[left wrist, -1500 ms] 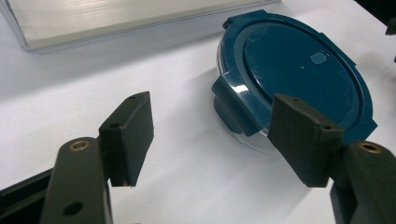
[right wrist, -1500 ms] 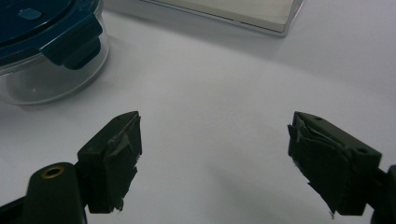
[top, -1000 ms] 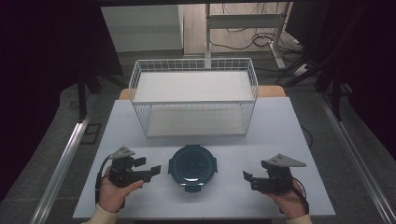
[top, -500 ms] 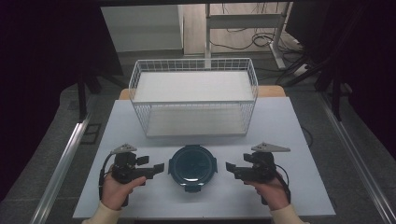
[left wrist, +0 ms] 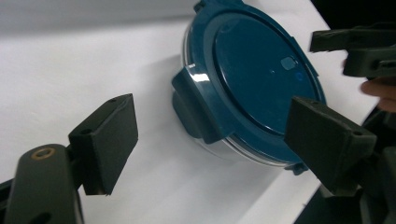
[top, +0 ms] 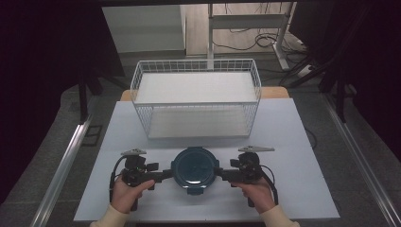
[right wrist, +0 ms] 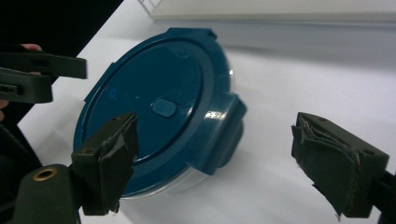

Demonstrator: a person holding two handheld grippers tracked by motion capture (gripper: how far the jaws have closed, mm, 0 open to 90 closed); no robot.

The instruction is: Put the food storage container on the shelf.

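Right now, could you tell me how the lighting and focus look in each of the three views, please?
High view: the white table is evenly lit, the surroundings fall into near black, and detail is soft. Left gripper view: the blue lid shows a small glint on its clip, and the near left claw is blurred. Right gripper view: a similar glint, with the right claw soft.

Lab or test workspace: white table [top: 283,123] standing among black curtains [top: 42,71], floor cables [top: 255,40] and metal framing [top: 61,165].

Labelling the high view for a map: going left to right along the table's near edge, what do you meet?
Left gripper → round blue-lidded container → right gripper.
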